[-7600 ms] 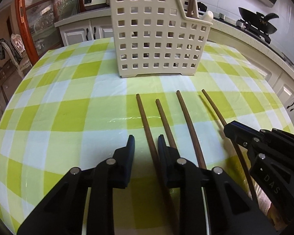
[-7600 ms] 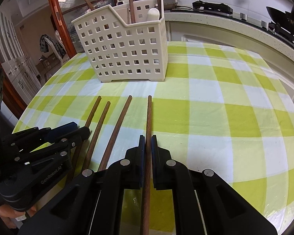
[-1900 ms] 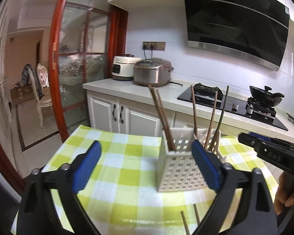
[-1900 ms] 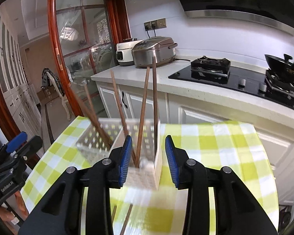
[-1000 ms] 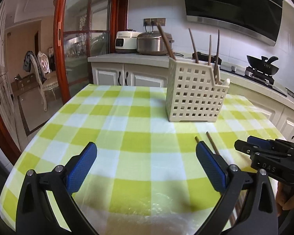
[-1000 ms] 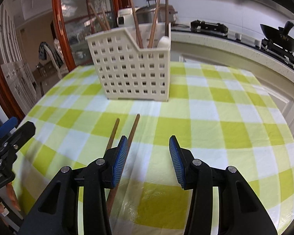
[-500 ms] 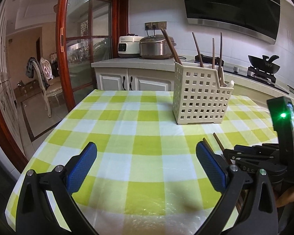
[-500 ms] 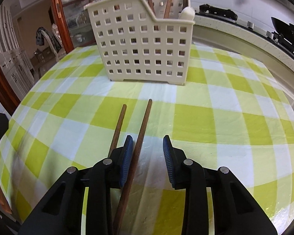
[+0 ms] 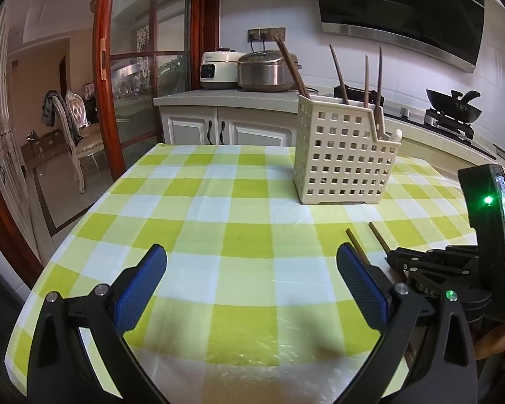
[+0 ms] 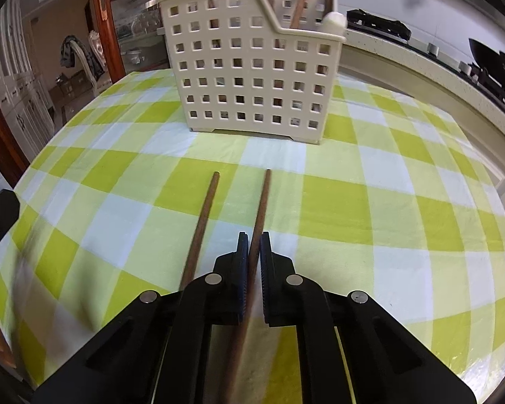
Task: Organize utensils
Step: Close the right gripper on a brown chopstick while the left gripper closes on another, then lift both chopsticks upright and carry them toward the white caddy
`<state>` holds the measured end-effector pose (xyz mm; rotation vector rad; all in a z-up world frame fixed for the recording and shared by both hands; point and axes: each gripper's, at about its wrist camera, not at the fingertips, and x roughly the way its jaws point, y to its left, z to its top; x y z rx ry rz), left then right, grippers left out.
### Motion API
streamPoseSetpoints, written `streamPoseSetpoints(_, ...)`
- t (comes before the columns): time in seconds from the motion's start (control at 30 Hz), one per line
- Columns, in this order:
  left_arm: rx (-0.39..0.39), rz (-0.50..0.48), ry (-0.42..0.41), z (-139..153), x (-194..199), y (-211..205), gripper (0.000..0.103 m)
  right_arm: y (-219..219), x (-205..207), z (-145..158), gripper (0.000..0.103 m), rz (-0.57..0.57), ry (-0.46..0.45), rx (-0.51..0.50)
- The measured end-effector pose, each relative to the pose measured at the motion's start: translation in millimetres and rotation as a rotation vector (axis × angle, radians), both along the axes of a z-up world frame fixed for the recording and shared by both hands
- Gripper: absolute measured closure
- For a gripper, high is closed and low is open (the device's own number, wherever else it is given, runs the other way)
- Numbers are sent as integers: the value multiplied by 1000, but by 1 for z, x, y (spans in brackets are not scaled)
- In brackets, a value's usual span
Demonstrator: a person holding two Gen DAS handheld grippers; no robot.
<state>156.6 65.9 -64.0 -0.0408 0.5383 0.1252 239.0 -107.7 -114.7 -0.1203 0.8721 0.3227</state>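
In the left wrist view, the left gripper (image 9: 250,269) hangs above the checked surface (image 9: 219,202) with its blue-padded fingers (image 9: 139,286) spread wide apart and nothing between them. The cream perforated basket (image 9: 345,158) stands upright on the surface at about 1 o'clock, with several brown chopsticks leaning out of its top. At 3 o'clock the right gripper (image 9: 392,257) lies low over the surface, and the tips of two loose chopsticks (image 9: 353,240) show just ahead of it. Two rice cookers (image 9: 249,70) sit on the kitchen worktop behind the surface. In the right wrist view, the right gripper (image 10: 251,252) has its fingers (image 10: 240,269) drawn together, clamped on the right chopstick (image 10: 261,202), which runs forward along the surface toward 12 o'clock. The left chopstick (image 10: 202,222) lies just beside it at about 11 o'clock, apart from the fingers. The basket (image 10: 252,67) stands at 12 o'clock, well beyond both tips.
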Motion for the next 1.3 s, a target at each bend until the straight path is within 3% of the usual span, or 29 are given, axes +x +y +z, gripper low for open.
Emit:
streamPoseSetpoints(0.37, -50, -110, 154, -15, 34, -50, 7, -55, -8, 17, 97, -55, -33, 84)
streamPoseSetpoints(0.73, -47, -157, 285, -47, 76, -98, 55, -91, -15, 25, 97, -59, -51, 148)
streamPoseSetpoints(0.8, -49, -159, 310, -52, 81, -103, 68, -95, -16, 26, 97, -56, -53, 156)
streamPoseSetpoints(0.93, -12, -153, 327, -55, 85, -112, 76, -100, -18, 27, 97, -51, -55, 173)
streamPoseSetpoints(1.07, 14, -142, 331, -55, 87, -116, 77, -104, -17, 26, 97, -54, -54, 190)
streamPoseSetpoints(1.3, 53, -134, 333, -54, 88, -121, 95, -103, -22, 27, 97, -48, -56, 195)
